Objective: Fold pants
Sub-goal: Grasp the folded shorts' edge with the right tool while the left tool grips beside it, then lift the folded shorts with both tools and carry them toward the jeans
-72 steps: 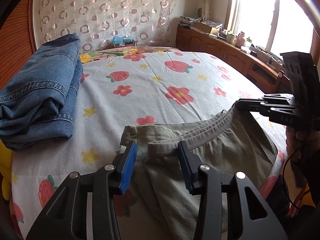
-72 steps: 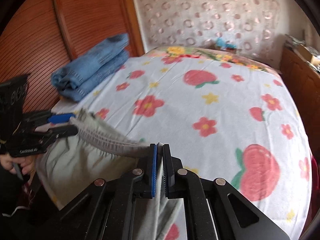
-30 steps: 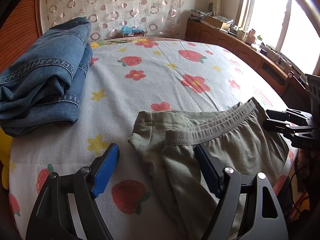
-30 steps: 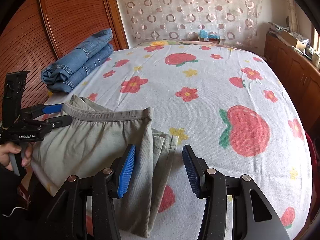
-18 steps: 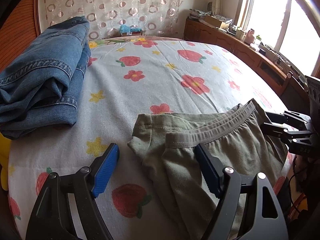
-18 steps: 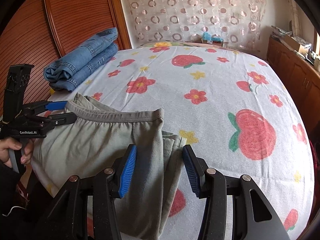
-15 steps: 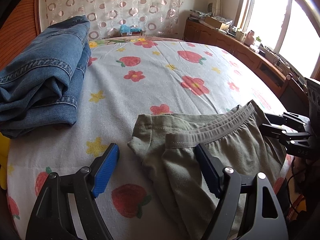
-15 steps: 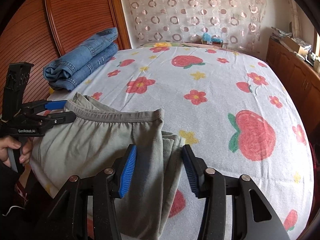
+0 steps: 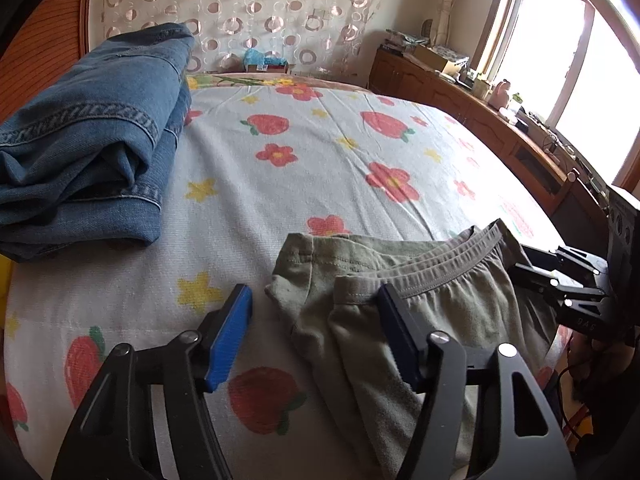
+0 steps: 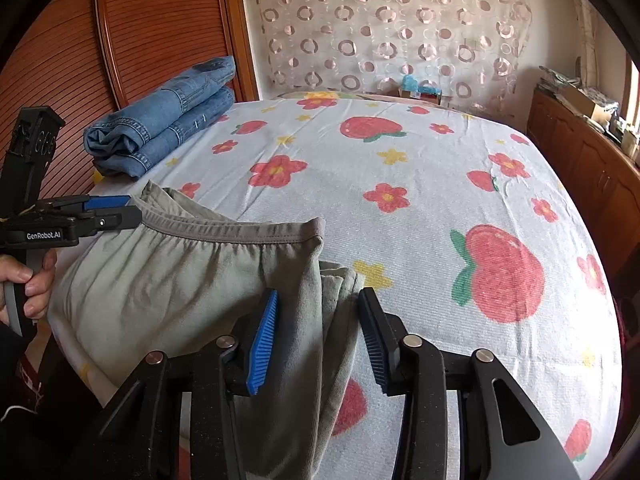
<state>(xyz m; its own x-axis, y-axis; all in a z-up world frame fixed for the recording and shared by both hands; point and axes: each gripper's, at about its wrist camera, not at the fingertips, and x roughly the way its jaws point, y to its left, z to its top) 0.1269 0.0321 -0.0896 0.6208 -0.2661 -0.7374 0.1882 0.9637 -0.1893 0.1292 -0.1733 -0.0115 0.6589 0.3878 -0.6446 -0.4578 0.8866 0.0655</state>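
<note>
Grey-green pants (image 9: 452,308) lie on the near edge of the bed, elastic waistband toward the bed's middle, legs hanging off the front; they also show in the right wrist view (image 10: 180,280). My left gripper (image 9: 316,336) is open, its jaws astride the pants' left folded edge near the waistband corner. My right gripper (image 10: 318,332) is open, its jaws astride the pants' right folded edge. Each gripper shows in the other's view, the right one (image 9: 560,280) and the left one (image 10: 100,212), both at the waistband ends.
Folded blue jeans (image 9: 88,144) lie stacked at the bed's far left, by the wooden wall panel (image 10: 152,32). The bedsheet (image 10: 400,168) has a strawberry and flower print. A wooden cabinet (image 9: 460,108) runs under the window on the right.
Both grippers, shut on the waistband 2.4 s ago, have let go and opened. The pants now rest on the bed. Over the last second the right gripper edged forward over the cloth.
</note>
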